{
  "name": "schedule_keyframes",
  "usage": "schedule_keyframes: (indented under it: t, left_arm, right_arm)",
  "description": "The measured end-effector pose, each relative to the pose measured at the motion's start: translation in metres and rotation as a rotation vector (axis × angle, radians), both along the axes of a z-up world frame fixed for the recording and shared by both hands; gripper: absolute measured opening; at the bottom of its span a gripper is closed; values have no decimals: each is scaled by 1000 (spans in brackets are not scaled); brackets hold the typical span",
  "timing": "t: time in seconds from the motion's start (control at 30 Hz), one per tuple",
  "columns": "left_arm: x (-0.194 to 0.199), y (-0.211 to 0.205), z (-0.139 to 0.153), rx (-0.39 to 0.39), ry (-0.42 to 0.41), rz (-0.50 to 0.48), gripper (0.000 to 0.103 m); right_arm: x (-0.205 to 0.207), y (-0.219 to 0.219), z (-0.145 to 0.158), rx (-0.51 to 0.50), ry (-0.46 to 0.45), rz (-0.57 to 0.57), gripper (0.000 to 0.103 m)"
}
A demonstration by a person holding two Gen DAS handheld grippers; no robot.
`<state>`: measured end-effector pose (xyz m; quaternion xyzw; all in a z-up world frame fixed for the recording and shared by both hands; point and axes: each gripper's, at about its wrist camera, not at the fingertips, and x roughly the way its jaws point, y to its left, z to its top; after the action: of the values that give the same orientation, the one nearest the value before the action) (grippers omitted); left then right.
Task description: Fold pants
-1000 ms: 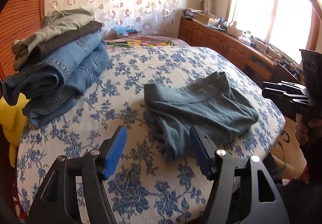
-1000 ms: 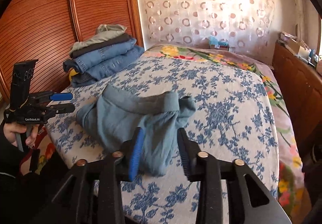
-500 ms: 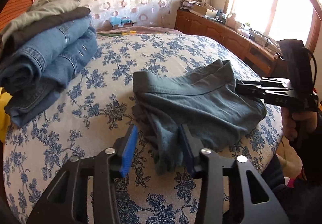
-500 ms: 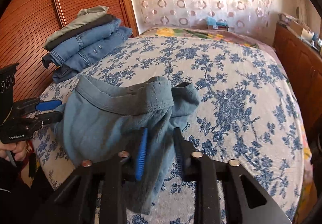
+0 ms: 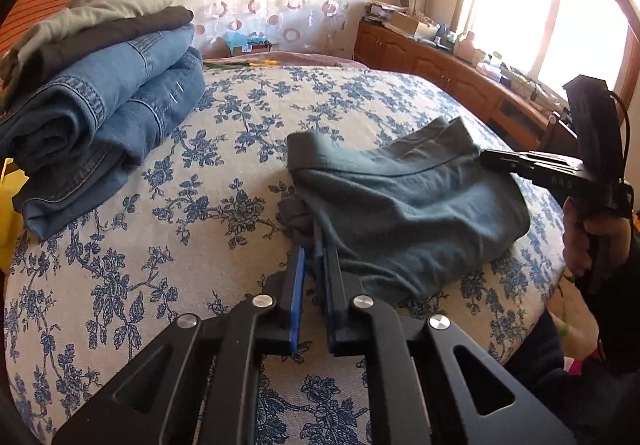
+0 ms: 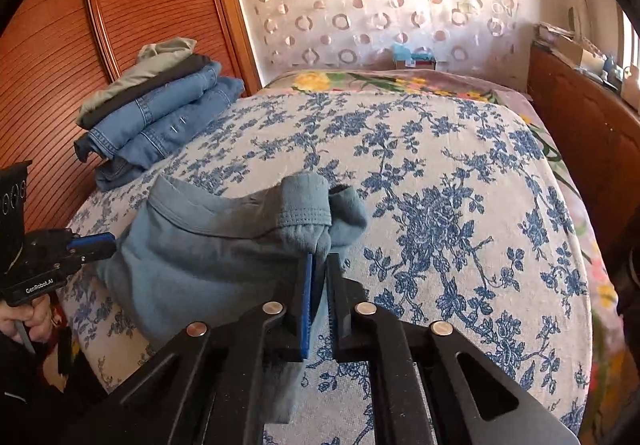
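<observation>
Pants (image 5: pixel 404 201), blue-grey soft knit, lie bunched on the bed (image 5: pixel 192 229) near its front edge, waistband toward the far side. Left gripper (image 5: pixel 314 257) has just been closing; its fingers (image 5: pixel 298 285) now pinch a fold of the near-left end. Right gripper (image 6: pixel 320 265) is clamped too, fabric between the pads at the opposite end, by a cuffed hem (image 6: pixel 304 205). In the left wrist view the right gripper (image 5: pixel 486 157) meets the cloth at its far-right edge. The garment's long axis runs roughly between the two grips, so each hand has its own end and neither is nearer the middle. Middle is slack and crumpled; my guess is the next move is lifting and pulling apart to spread it flat. A stack of folded jeans (image 5: pixel 100 113) sits well apart at the back-left, wardrobe (image 6: pixel 60 65) behind it.
</observation>
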<state>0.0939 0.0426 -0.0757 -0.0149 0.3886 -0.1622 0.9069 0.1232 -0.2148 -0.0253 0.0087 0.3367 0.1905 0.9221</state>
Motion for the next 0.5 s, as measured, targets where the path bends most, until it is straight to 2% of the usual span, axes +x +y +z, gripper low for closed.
schedule_keyframes:
  t: [0.03, 0.13, 0.2, 0.5]
  left_arm:
    - [1, 1, 1, -1, 0, -1, 11]
    - [6, 1, 5, 2, -1, 2, 33]
    - [10, 1, 9, 1, -15, 4, 52]
    - [28, -6, 18, 7, -35, 7, 52]
  right_arm:
    - [0, 1, 2, -5, -8, -1, 9]
    - [-2, -2, 5, -19, -35, -6, 21]
    - [-3, -3, 8, -19, -45, -3, 32]
    - [9, 6, 8, -41, -38, 15, 33]
